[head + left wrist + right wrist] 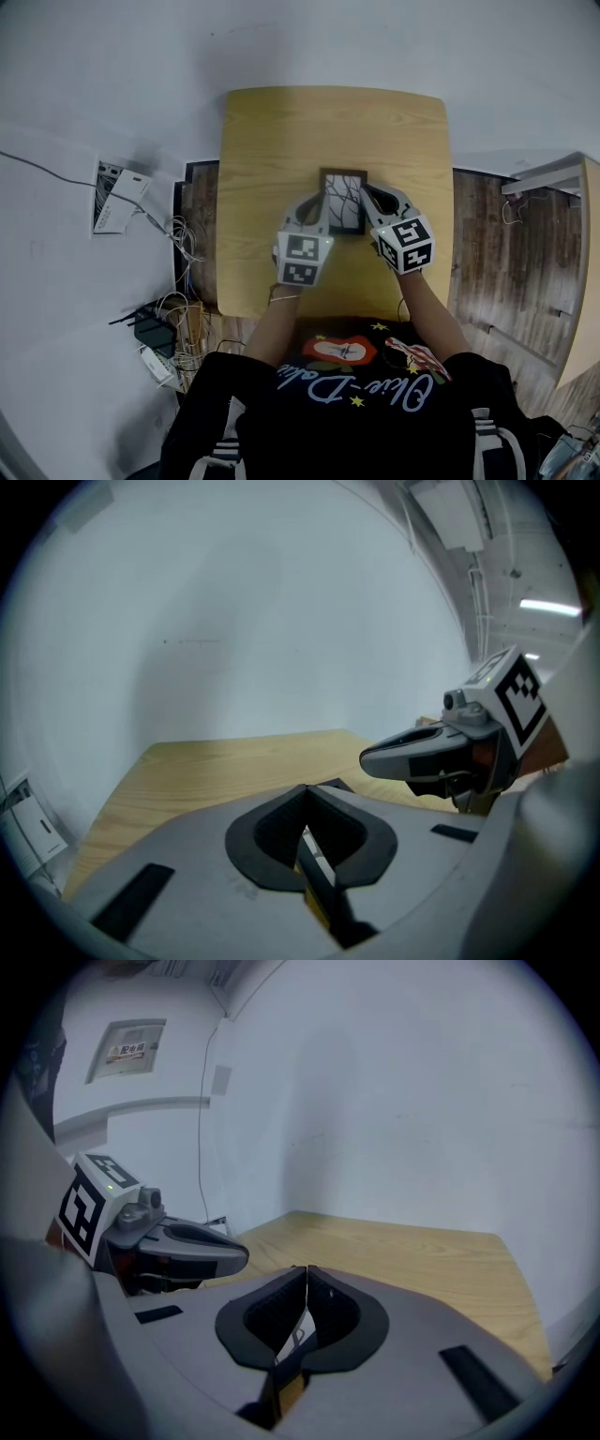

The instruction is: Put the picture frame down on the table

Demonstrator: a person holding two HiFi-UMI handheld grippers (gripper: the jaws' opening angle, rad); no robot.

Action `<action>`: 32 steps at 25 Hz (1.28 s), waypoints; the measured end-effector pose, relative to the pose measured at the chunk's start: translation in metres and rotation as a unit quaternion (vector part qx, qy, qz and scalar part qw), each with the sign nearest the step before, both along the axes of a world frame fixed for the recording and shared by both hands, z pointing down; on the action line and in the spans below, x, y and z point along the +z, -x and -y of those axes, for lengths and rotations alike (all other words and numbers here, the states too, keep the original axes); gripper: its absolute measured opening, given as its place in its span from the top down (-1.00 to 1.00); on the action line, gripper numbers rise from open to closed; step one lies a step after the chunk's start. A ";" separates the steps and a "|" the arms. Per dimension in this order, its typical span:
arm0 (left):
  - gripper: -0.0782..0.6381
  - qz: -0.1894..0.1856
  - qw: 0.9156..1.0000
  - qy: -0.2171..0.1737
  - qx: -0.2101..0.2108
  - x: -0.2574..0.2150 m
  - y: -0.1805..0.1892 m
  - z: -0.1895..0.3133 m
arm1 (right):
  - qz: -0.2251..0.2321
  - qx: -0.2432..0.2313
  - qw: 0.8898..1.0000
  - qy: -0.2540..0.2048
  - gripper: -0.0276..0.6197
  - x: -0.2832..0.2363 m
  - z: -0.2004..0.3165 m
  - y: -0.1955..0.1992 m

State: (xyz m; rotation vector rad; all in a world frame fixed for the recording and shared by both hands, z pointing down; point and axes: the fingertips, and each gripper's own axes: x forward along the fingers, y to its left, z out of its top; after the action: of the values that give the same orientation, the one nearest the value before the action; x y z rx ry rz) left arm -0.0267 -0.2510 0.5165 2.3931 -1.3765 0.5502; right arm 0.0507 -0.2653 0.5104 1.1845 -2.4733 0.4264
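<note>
A small dark picture frame (342, 202) with a line drawing hangs over the wooden table (281, 131), held from both sides. My left gripper (317, 202) is shut on its left edge, and a thin strip of the frame (314, 869) shows between the closed jaws in the left gripper view. My right gripper (369, 200) is shut on its right edge; the frame's edge (295, 1342) shows pinched between its pads. Each gripper sees the other across the frame: the right gripper (441, 757) and the left gripper (173, 1246).
The table stands against a white wall (300, 42). Cables and power strips (169, 328) lie on the floor at the left. A wall panel (117, 199) is at the left, and a wooden shelf (577, 272) stands at the right.
</note>
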 end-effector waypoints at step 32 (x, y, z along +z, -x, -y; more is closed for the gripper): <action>0.78 -0.023 0.999 -0.031 0.003 -0.030 -0.003 -0.012 | 0.032 -0.003 0.999 -0.026 0.92 -0.033 -0.016 0.007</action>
State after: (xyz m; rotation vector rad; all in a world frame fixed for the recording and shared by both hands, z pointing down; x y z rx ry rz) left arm -0.0241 -0.2394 0.4862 2.4442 -1.3867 0.4569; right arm 0.0437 -0.2489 0.4769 1.2016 -2.5565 0.4070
